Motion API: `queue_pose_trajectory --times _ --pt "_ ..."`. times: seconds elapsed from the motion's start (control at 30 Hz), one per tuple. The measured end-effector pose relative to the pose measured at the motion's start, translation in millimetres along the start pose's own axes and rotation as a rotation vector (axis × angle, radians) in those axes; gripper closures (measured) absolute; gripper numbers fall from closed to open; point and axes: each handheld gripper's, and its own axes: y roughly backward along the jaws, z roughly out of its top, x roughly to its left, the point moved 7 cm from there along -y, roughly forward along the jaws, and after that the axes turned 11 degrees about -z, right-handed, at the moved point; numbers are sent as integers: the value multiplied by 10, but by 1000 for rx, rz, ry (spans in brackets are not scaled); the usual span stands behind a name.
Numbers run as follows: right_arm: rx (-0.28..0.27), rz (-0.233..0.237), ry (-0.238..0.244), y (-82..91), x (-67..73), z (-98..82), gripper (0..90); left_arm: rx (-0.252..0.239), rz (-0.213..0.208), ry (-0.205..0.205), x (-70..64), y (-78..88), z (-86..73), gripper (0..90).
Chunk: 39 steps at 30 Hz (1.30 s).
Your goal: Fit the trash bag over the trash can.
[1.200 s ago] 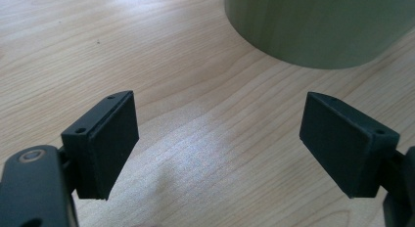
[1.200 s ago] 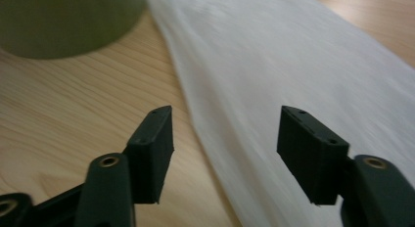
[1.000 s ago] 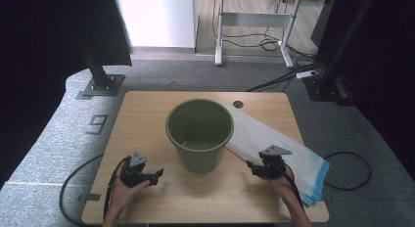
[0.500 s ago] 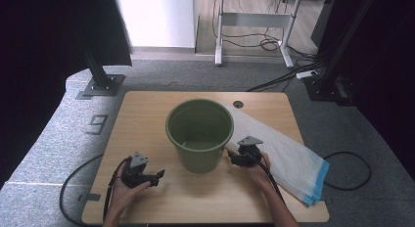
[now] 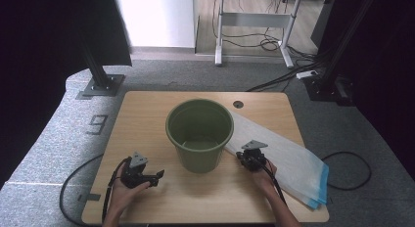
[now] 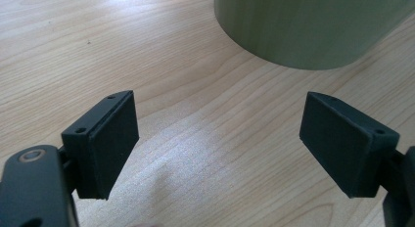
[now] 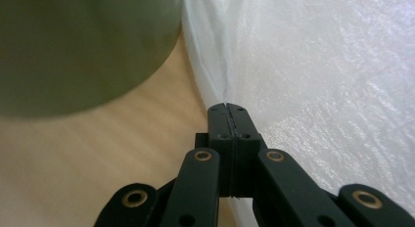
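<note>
Right gripper (image 5: 244,157): seen in the high view near the front right of the worktop, held by a hand at the plastic bag's near edge, just beside the bucket.
Left gripper (image 5: 157,176): held near the front left corner, well apart from the bucket.
Bucket (image 5: 199,134): green, upright, at the middle of the worktop (image 5: 147,114).
Plastic bag (image 5: 293,163): white with a blue end, laid flat from behind the bucket toward the front right corner.
Room: grey carpet (image 5: 58,139), a floor number marking (image 5: 97,124), black stands, cables and a desk frame (image 5: 254,29) beyond the far edge.

Left gripper view: jaws are spread wide over bare pale wood (image 6: 195,139); the bucket's wall (image 6: 313,26) is seen ahead.

Right gripper view: jaws have just been closing and are pressed together on a fold of the plastic bag's edge (image 7: 215,85); the bucket (image 7: 83,46) is seen at the left, wood (image 7: 98,153) below.
</note>
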Motion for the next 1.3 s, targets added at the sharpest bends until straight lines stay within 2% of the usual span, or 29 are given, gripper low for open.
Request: queue_pose_trajectory --times 0.23,0.37,0.4,0.47,0.53,0.6,0.7,0.77,0.83,0.93,1.0,1.07,1.13,1.2,1.3 --pt "0 19 27 391 12 -308 886 7 -4 3 -5 -11 -7 143" --pt "12 20 43 543 16 -431 882 0 -12 5 -15 -3 0 144" --pt "5 22 43 575 14 -429 857 0 -11 8 -14 -3 -1 144" --pt "-15 30 30 598 21 -367 707 1 -11 8 -13 -2 -2 144" --pt "-35 32 22 584 29 -280 597 2 -10 7 -14 -5 -3 144" --pt "-54 35 21 542 53 -176 538 5 -9 4 -13 -9 -5 144" --pt "-62 30 40 425 97 -55 491 11 -7 1 -12 -14 -10 144" --pt "-50 48 25 332 120 -3 459 14 -6 3 -9 -17 -13 144" --pt "-36 59 -9 242 109 38 439 16 -3 1 -4 -16 -16 144" --pt "-42 50 -42 179 73 71 374 15 -4 3 2 -16 -17 144" --pt "-42 21 -42 144 61 80 337 16 -1 2 7 -19 -17 147" --pt "-33 25 -42 112 77 77 301 19 6 3 9 -21 -17 151" --pt "-28 19 -39 91 79 72 295 18 7 3 5 -20 -17 153" --pt "-21 54 -51 81 97 67 302 17 7 4 8 -17 -17 153" --pt "-21 68 -24 90 152 58 349 19 8 3 7 -23 -18 154"
